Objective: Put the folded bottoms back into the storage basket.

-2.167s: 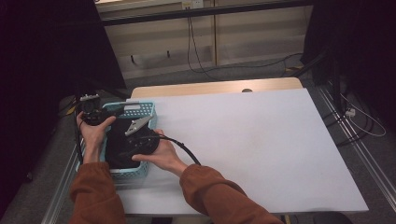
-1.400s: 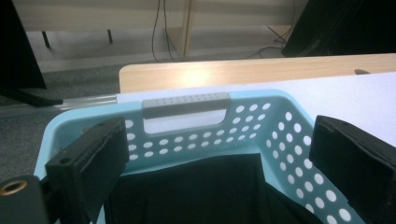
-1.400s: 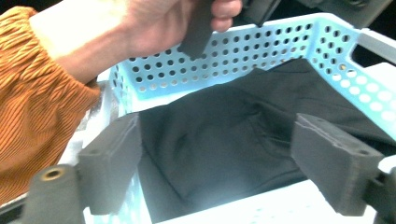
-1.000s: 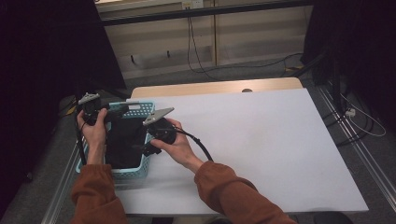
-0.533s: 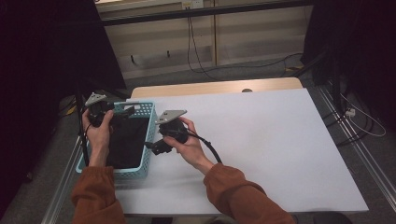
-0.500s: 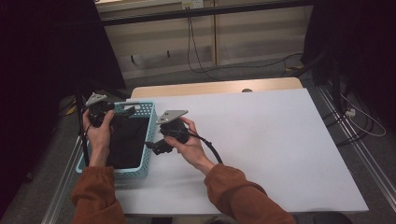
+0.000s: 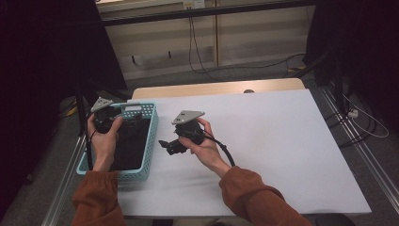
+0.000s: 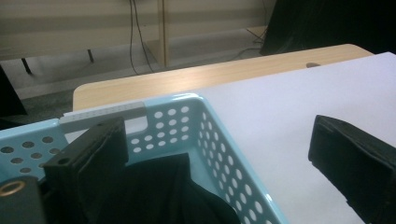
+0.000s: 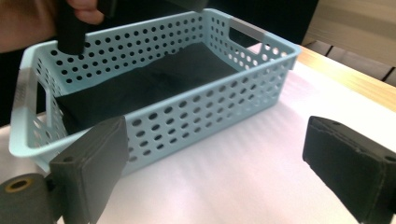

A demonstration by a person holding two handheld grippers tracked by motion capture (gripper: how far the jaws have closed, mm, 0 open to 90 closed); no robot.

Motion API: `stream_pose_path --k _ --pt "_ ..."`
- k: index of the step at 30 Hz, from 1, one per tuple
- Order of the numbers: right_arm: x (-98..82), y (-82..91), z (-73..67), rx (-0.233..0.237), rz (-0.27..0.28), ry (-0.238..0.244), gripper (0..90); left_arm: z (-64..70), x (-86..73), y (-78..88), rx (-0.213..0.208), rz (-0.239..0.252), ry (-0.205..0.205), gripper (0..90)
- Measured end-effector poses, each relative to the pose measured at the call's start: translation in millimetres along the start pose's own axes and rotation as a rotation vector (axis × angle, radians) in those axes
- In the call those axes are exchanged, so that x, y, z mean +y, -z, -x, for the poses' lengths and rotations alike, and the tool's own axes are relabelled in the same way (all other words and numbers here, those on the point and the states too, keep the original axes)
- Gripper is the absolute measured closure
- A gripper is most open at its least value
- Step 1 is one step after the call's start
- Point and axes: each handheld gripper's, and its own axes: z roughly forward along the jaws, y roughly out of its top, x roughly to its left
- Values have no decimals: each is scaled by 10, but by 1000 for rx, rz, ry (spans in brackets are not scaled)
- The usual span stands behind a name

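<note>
The right gripper (image 7: 168, 145) is hovering just above the white table (image 7: 282, 141), its jaws spread wide with nothing between them, aiming at the long side of the perforated light-blue basket (image 9: 196, 116), probably lining up for a reach over the wall. The left gripper (image 7: 126, 118) is hanging over the basket's far end, jaws likewise spread and holding nothing, one above the inside and one outside the rim, as if straddling the wall. The folded black cloth (image 9: 140, 84) is lying flat on the basket's floor, low enough that either gripper must dip inside to take it.
</note>
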Motion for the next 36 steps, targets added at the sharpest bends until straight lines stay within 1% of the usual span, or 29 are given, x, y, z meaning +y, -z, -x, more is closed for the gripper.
stream_pose_path --k 1,2,5,6,8,9,10,11,12,16,18,20,22,24,26,27,28,29,30,31,32,33,36 --pt "-15 24 9 -6 2 -1 73 8 -4 16 0 1 0 57" --pt "-29 52 21 -14 3 0 73 22 -11 40 9 1 -5 58" --pt "-69 143 75 -31 8 -11 74 78 -47 106 22 1 -37 58" --pt "-88 179 96 -39 11 -16 75 90 -54 120 21 2 -41 58" --pt "-121 224 119 -43 9 -21 75 120 -65 159 11 20 -32 58" --pt "-142 249 130 -47 7 -19 75 126 -70 175 5 23 -34 58" --pt "-163 276 142 -47 8 -22 75 140 -74 185 0 24 -25 58" --pt "-182 304 154 -47 11 -29 74 148 -83 199 3 21 -38 58" --pt "-197 329 164 -51 9 -31 72 167 -99 212 10 25 -41 60" --pt "-250 412 190 -73 11 -31 67 268 -152 246 6 27 -53 65" --pt "-272 449 187 -80 10 -24 64 331 -165 264 19 24 -67 66" --pt "-293 488 182 -95 11 -17 68 393 -181 280 26 26 -72 66" --pt "-310 524 178 -97 14 -19 68 451 -203 284 -2 30 -66 66" --pt "-329 560 169 -96 16 -12 68 512 -235 287 -10 30 -98 68" --pt "-349 593 160 -100 15 -9 68 571 -264 287 -39 23 -134 99" --pt "-357 609 154 -104 13 -7 68 600 -272 287 -42 27 -151 105" --pt "-365 624 149 -108 10 -2 67 621 -280 295 -35 39 -166 105" --pt "-371 641 140 -112 6 2 65 641 -287 300 -27 49 -161 104" --pt "-379 662 131 -115 5 9 58 654 -295 299 -29 45 -149 103" --pt "-391 683 122 -117 6 12 51 662 -307 290 -37 34 -138 97" --pt "-405 705 117 -120 6 11 52 678 -329 281 -45 33 -121 88" --pt "-421 728 112 -123 7 6 53 692 -355 274 -55 35 -112 85" --pt "-480 796 101 -133 11 4 49 743 -417 256 -63 20 -131 80"
